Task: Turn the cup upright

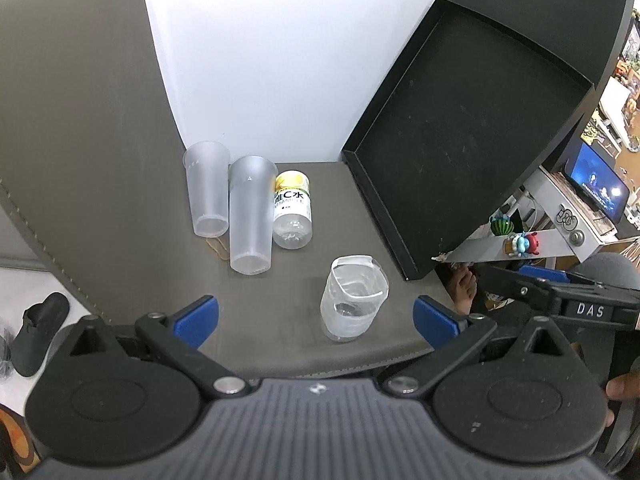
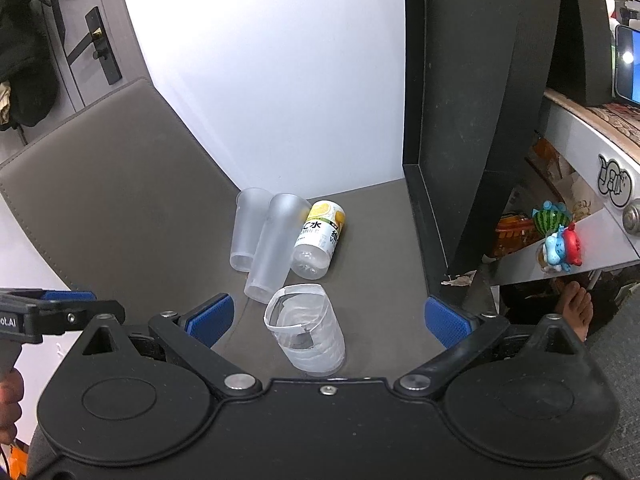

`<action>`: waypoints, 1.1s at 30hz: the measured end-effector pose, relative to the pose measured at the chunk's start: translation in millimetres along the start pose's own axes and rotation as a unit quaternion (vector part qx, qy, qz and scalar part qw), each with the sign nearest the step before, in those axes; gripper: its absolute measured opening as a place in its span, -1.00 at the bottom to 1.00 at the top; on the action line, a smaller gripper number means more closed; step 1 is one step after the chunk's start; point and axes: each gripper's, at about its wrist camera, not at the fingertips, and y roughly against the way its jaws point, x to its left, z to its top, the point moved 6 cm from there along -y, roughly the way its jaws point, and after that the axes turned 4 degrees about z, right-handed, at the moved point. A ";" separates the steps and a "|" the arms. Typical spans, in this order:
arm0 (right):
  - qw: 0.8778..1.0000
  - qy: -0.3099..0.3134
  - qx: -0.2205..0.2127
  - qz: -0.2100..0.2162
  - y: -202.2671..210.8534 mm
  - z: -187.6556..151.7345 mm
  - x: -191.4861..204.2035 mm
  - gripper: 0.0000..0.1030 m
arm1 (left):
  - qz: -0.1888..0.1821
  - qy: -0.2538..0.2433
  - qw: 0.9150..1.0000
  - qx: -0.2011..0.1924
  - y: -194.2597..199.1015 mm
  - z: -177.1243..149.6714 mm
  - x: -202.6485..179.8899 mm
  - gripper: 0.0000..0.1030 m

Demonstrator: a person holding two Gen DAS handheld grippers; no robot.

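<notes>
A short clear plastic cup (image 1: 354, 298) with a jagged cut rim stands upright near the front edge of the grey table (image 1: 120, 160); in the right wrist view the cup (image 2: 306, 330) is just ahead of the fingers. My left gripper (image 1: 316, 318) is open and empty, its blue pads on either side of the cup but short of it. My right gripper (image 2: 328, 318) is open and empty, the cup between and just ahead of its pads. Two tall frosted cups (image 1: 250, 216) (image 1: 208, 190) stand upside down behind.
A yellow-labelled bottle (image 1: 292, 210) stands upside down beside the frosted cups. A black tray (image 1: 460, 136) leans at the right against the wall. A rubber band (image 1: 218, 249) lies by the cups. A white shelf with toys (image 1: 520, 242) is at the right, a shoe (image 1: 38, 330) on the floor at left.
</notes>
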 end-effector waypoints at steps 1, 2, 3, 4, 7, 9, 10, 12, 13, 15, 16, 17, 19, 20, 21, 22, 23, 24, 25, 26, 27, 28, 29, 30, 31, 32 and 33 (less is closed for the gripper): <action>1.000 -0.001 -0.001 0.000 0.8 -0.4 -0.1 1.00 | 0.001 0.001 1.000 0.000 0.8 -1.1 0.8 1.00; 1.000 -0.002 -0.001 -0.001 1.4 -0.8 -0.1 1.00 | 0.001 0.002 1.000 -0.001 1.3 -1.7 1.4 1.00; 1.000 -0.003 -0.002 -0.001 2.2 -1.2 0.1 1.00 | 0.001 0.003 1.000 -0.002 1.9 -1.9 1.8 1.00; 1.000 -0.003 -0.003 0.000 2.9 -1.7 0.6 1.00 | 0.001 0.003 1.000 -0.004 3.1 -2.1 2.1 1.00; 1.000 -0.001 -0.005 0.000 5.1 -2.9 2.4 1.00 | 0.004 0.004 1.000 -0.008 5.5 -2.6 3.1 1.00; 1.000 0.001 -0.006 0.000 6.5 -3.5 3.5 1.00 | 0.004 0.006 1.000 -0.010 6.6 -3.3 3.5 1.00; 1.000 0.001 -0.007 0.001 7.5 -3.8 3.9 1.00 | 0.004 0.006 1.000 -0.010 7.3 -3.9 3.4 1.00; 1.000 0.000 -0.009 0.001 9.1 -4.4 3.8 1.00 | 0.003 0.006 1.000 -0.011 8.2 -5.2 2.9 1.00; 1.000 -0.001 -0.010 0.001 9.9 -4.8 3.5 1.00 | 0.003 0.006 1.000 -0.011 8.2 -5.2 2.9 1.00; 1.000 -0.003 -0.011 0.002 11.5 -5.2 2.7 1.00 | 0.002 0.005 1.000 -0.011 9.2 -6.8 2.9 1.00; 1.000 -0.003 -0.012 0.002 12.4 -5.3 2.9 1.00 | 0.002 0.005 1.000 -0.011 9.8 -7.6 2.7 1.00; 1.000 -0.003 -0.013 0.003 13.1 -5.5 2.8 1.00 | 0.001 0.005 1.000 -0.011 10.3 -8.1 2.5 1.00; 1.000 0.000 -0.015 0.003 14.1 -6.5 3.7 1.00 | 0.002 0.006 1.000 -0.013 11.5 -9.3 2.1 1.00; 1.000 0.000 -0.015 0.003 14.1 -6.5 3.7 1.00 | 0.002 0.006 1.000 -0.014 11.9 -9.8 2.1 1.00; 1.000 0.001 -0.015 0.002 14.3 -6.9 3.9 1.00 | 0.002 0.007 1.000 -0.014 12.2 -10.3 2.1 1.00; 1.000 0.001 -0.016 0.002 14.7 -7.0 4.1 1.00 | 0.002 0.008 1.000 -0.014 12.5 -10.6 2.1 1.00; 1.000 0.001 -0.016 0.002 14.9 -7.2 4.2 1.00 | 0.002 0.008 1.000 -0.014 12.7 -10.9 2.2 1.00; 1.000 0.001 -0.016 0.002 14.9 -7.2 4.2 1.00 | 0.002 0.008 1.000 -0.015 13.0 -11.1 2.2 1.00; 1.000 0.001 -0.016 0.003 15.2 -7.3 4.3 1.00 | 0.003 0.008 1.000 -0.015 12.9 -11.2 2.3 1.00; 1.000 0.001 -0.016 0.003 15.4 -7.0 4.1 1.00 | 0.003 0.008 1.000 -0.015 12.9 -11.2 2.6 1.00; 1.000 0.001 -0.017 0.003 15.4 -7.2 4.1 1.00 | 0.003 0.009 1.000 -0.015 13.0 -11.3 2.8 1.00; 1.000 0.001 -0.017 0.003 15.4 -7.2 4.1 1.00 | 0.003 0.009 1.000 -0.015 13.1 -11.4 2.9 1.00; 1.000 0.000 -0.018 0.003 15.7 -7.3 4.0 1.00 | 0.003 0.010 1.000 -0.015 13.1 -11.4 2.9 1.00; 1.000 -0.001 -0.018 0.003 15.8 -7.5 4.0 1.00 | 0.003 0.010 1.000 -0.016 13.1 -11.4 3.1 1.00; 1.000 -0.001 -0.018 0.003 15.7 -7.8 4.0 1.00 | 0.003 0.010 1.000 -0.016 13.3 -11.3 3.1 1.00; 1.000 -0.001 -0.018 0.003 15.9 -8.0 4.2 1.00 | 0.004 0.010 1.000 -0.016 13.4 -11.1 3.0 1.00; 1.000 -0.001 -0.018 0.002 16.0 -8.1 4.1 1.00 | 0.003 0.011 1.000 -0.017 13.6 -11.1 2.9 1.00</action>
